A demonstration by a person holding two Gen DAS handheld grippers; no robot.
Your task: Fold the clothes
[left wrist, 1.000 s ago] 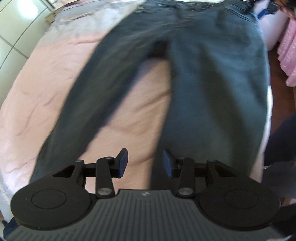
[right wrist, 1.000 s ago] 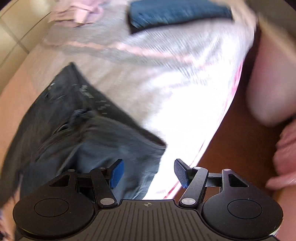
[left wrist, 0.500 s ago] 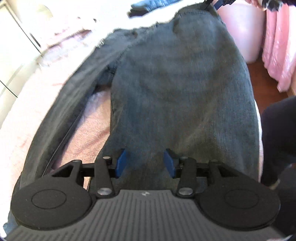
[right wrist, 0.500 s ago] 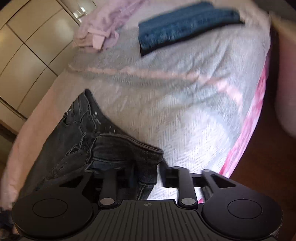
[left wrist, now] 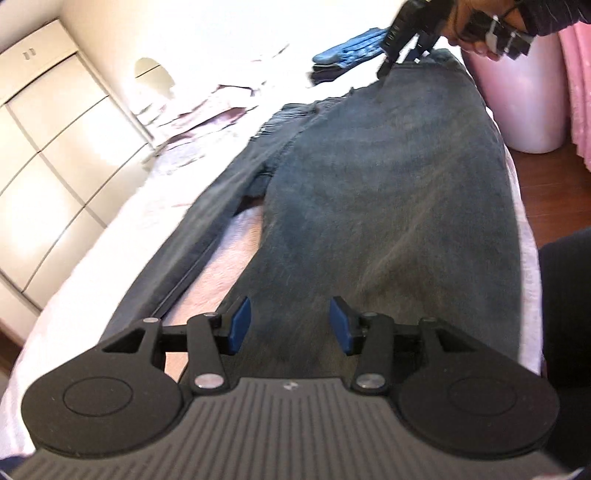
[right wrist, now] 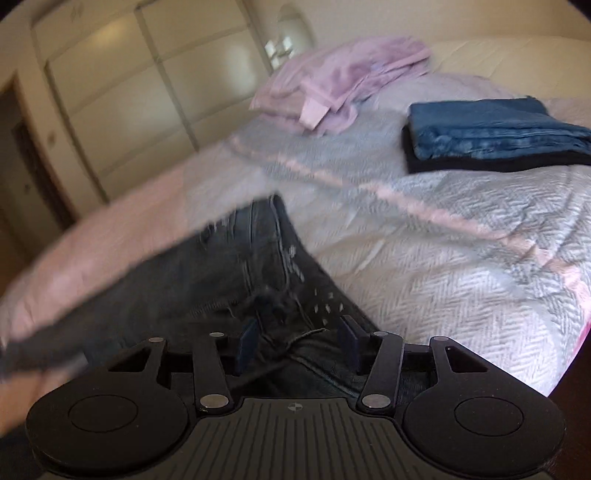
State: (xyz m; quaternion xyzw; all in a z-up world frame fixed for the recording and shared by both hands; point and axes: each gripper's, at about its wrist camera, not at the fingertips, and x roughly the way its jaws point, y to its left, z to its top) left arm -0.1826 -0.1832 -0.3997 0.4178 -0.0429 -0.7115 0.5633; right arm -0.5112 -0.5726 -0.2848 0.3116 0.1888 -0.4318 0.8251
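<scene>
Left wrist view: left tongs [left wrist: 287,325] gape over jeans [left wrist: 388,206]; right tongs [right wrist: 298,341] opening astride the waistband.

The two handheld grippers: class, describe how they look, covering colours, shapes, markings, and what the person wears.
The left gripper and the right gripper look alike: black linkage arms with silver pivot screws, two round black discs either side of a grey ribbed body carrying a small round emblem, and flat blue finger pads. In the left wrist view the person's hand shows a dark sleeve.
</scene>
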